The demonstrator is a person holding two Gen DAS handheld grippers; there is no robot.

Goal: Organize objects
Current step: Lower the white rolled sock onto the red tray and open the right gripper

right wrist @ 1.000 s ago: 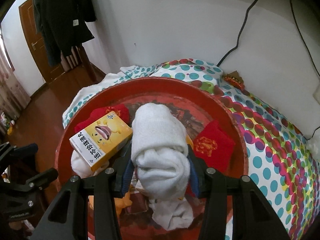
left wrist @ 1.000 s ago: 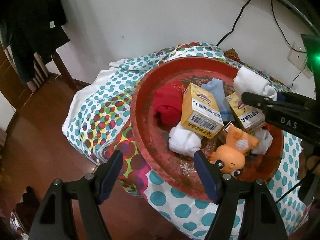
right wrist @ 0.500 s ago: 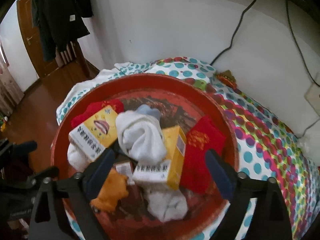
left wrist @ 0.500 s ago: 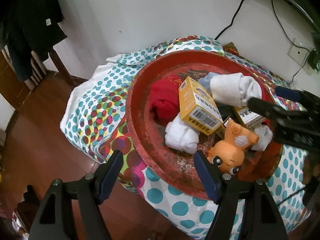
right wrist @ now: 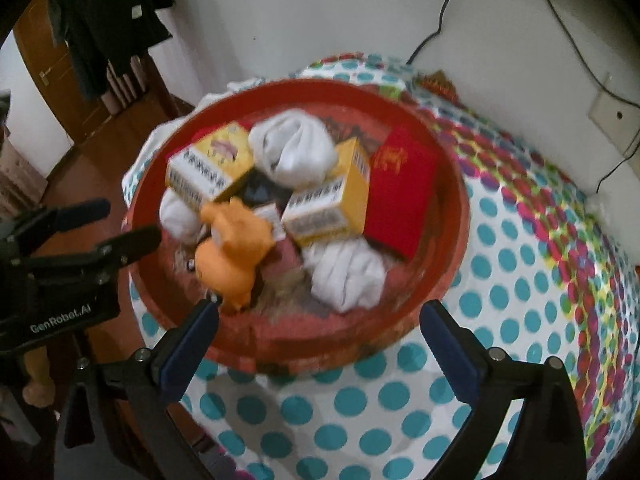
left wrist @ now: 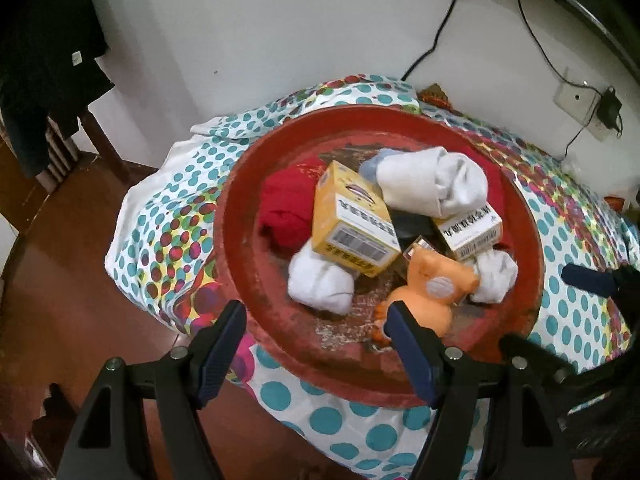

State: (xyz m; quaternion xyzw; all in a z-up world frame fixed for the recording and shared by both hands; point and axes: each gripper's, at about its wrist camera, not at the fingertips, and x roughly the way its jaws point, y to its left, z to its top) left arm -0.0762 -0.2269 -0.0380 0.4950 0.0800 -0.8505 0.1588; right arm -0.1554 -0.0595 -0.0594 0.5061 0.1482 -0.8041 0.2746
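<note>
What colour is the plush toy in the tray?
Orange plush toy, clearest in the left wrist view.

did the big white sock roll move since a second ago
Yes. The white sock roll left the right hand-held gripper and now rests among the boxes in the red tray.

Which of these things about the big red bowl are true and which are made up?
1. The orange toy lies inside the red bowl. True.
2. The right tongs are squeezing a white sock roll. False: they are open and hold nothing; the big white sock roll rests on the yellow boxes.
3. The bowl sits on a plain white cloth. False: the cloth has coloured dots.
4. The left tongs are open and empty. True.
5. There are two yellow boxes in the bowl. True.
</note>
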